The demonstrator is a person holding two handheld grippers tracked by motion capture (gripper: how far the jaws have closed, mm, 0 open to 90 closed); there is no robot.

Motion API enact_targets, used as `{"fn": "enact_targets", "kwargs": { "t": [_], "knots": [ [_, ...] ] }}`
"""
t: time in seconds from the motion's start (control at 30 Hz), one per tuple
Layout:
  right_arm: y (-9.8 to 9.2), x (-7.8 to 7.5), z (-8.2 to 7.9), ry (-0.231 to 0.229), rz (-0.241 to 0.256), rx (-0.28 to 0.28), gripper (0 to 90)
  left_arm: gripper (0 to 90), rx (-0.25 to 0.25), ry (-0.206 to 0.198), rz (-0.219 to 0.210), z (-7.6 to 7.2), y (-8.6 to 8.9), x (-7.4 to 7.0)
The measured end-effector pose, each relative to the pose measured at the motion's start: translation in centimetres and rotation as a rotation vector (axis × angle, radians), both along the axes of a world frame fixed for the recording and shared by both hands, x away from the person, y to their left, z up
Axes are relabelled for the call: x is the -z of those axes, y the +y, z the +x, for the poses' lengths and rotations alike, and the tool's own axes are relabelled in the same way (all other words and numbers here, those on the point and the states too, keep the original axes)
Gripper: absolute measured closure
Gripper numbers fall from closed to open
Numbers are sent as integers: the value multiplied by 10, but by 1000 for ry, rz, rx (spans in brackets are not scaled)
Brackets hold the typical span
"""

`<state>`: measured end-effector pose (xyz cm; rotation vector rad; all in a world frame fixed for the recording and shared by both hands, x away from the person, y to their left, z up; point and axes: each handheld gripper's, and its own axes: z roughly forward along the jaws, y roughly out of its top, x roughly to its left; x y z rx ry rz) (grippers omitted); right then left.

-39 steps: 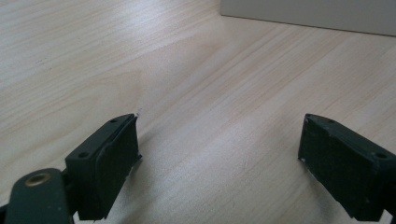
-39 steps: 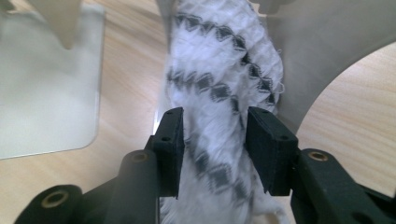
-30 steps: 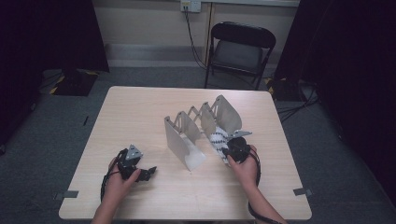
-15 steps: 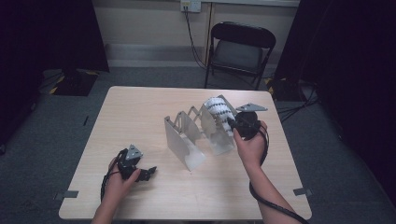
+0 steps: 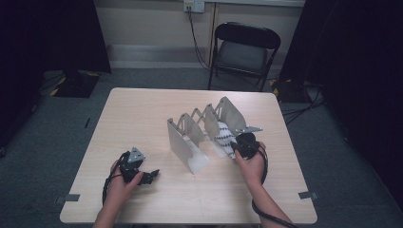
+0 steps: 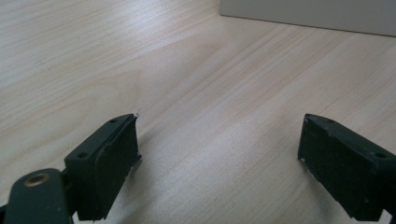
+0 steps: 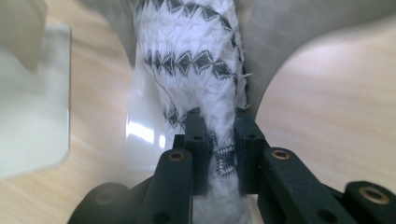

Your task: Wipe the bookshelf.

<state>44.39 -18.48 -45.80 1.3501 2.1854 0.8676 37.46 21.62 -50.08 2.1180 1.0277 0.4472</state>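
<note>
The right gripper has its two black jaws clamped on a rolled white cloth with a black zigzag pattern, pinching it near its lower end. In the right gripper view the cloth runs up and away from the jaws into a slot between pale grey upright plates. From the high view, that right gripper sits at the near right side of a grey metal folding rack with several upright dividers, and the patterned cloth stands in a slot toward the rack's right end, tilted slightly. The rack stands near the middle of the light wooden table.

The left gripper has its jaws spread wide with nothing between them, just above bare tabletop. In the high view the left gripper is low over the table's near left part, well apart from the rack.
</note>
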Motion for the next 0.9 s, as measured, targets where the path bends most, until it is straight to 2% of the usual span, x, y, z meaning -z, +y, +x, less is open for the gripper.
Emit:
{"fn": "enact_targets", "kwargs": {
  "t": [0.03,0.07,0.13,0.3,0.4,0.43,0.47,0.57,0.73,0.83,0.9],
  "knots": [
    [0,0,0,0,0,0,791,120,0,0,0,0,0,0],
    [-2,9,-3,13,0,1,790,120,-1,0,1,0,0,0],
    [-3,15,-6,20,1,-4,789,120,0,-1,1,0,0,0],
    [-4,18,-10,38,9,-22,757,120,-2,-1,2,0,0,0],
    [-3,16,-13,37,33,-62,662,120,-2,-1,2,0,0,0],
    [-1,15,-14,37,48,-87,615,120,-2,-1,2,0,0,0],
    [1,12,-16,36,76,-127,607,120,-1,-1,3,0,0,0],
    [6,6,-18,11,46,-149,566,120,-2,-1,2,0,0,0],
    [12,4,-12,-26,52,-159,491,120,-1,-1,2,0,0,0],
    [18,13,-8,0,10,-167,457,120,-1,0,2,0,0,0],
    [21,22,-6,25,-16,-178,472,120,-1,-1,2,0,0,0]
  ]
}}
